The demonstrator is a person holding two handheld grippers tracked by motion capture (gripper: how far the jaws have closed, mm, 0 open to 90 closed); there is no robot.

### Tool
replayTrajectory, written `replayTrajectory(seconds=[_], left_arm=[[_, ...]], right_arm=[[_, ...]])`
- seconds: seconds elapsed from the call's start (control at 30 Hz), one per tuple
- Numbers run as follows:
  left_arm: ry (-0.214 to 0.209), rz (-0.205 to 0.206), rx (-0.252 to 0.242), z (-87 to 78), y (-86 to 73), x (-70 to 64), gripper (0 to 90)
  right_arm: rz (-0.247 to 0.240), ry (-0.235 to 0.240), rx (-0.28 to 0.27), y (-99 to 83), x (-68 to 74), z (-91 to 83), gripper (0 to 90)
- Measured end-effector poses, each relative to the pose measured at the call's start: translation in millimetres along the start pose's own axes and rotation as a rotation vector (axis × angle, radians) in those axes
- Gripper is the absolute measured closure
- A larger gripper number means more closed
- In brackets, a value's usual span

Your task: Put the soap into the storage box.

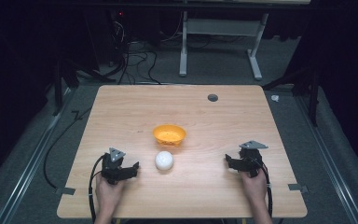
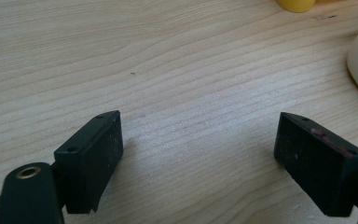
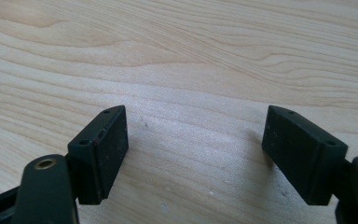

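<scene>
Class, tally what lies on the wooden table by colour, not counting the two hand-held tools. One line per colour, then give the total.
Orange: 1, the bowl
White: 1, the ball
Total: 2 things on the table

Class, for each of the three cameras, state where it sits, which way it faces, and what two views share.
High view: above the person's side, looking forward and down on the table; both hands, left tool, right tool.
Left gripper view: on the left tool, facing the tabletop; jaws apart.
Right gripper view: on the right tool, facing bare wood; jaws apart.
Shared by high and left views: white ball, orange bowl.
</scene>
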State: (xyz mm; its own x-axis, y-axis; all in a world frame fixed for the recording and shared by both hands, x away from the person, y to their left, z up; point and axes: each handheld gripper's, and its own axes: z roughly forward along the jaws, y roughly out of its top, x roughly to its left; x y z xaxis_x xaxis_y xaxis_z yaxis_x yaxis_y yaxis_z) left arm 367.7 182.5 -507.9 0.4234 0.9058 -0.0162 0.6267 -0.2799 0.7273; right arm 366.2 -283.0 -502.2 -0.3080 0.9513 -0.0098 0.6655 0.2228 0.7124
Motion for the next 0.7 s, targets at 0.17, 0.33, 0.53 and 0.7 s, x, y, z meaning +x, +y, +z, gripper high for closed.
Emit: replayTrajectory(seconds=[0.17,0.33,0.53,0.7], left_arm=[[0.003,-0.002,-0.001,0.0,-0.2,-0.3,15.9],[0.004,-0.003,-0.001,0.0,-0.2,-0.5,15.9],[0.004,-0.004,-0.002,0.0,-0.2,-0.5,15.9],[0.0,-0.005,-0.003,-0.1,-0.2,-0.1,16.1]], right_arm=[[0.0,0.0,0.0,0.0,0.0,0.0,23.4],[0.0,0.0,-0.001,-0.1,0.0,0.1,23.4],[0.0,0.0,0.0,0.0,0.0,0.0,23.4],[0.0,0.0,0.0,0.0,0.0,0.0,23.4]])
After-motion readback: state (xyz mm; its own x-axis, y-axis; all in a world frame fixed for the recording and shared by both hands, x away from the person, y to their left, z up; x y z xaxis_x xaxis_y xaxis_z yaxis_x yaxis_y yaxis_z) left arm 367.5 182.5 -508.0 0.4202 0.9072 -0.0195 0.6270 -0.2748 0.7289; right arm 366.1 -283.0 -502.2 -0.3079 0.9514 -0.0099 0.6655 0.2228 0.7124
